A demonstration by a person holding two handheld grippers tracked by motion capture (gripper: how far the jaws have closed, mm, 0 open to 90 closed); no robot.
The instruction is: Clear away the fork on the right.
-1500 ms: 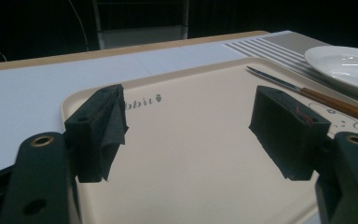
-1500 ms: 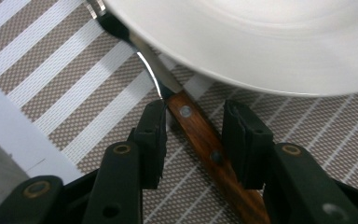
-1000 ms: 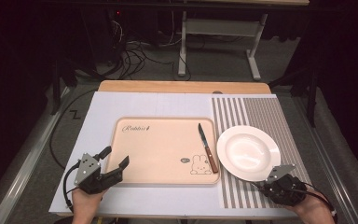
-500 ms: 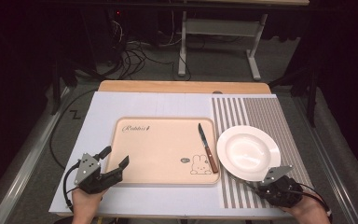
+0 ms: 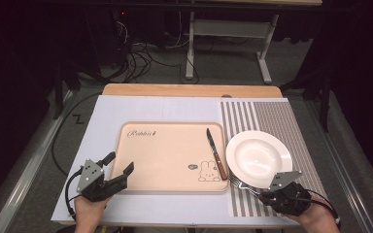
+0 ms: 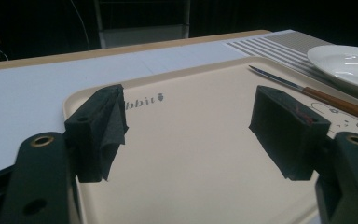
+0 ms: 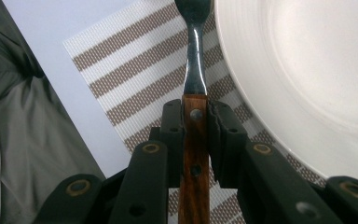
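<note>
The beige tray (image 5: 170, 155) holds one thing, a wooden-handled knife (image 5: 215, 154) lying along its right edge, blade toward the far side of the table. Just beside it on the striped placemat (image 5: 272, 116) sits the white plate (image 5: 258, 158), which looks empty.

The right gripper (image 7: 196, 135) is clamped on the wooden handle of a fork (image 7: 195, 93). The fork is held at the plate's near-left rim, over the placemat. Its long axis runs straight out along the jaws, tines leading toward the tray's near right corner (image 5: 240, 183), though the tines are small and hard to make out from above.

The left gripper (image 5: 119, 165) hovers at the tray's near-left corner, jaws wide apart around nothing.
</note>
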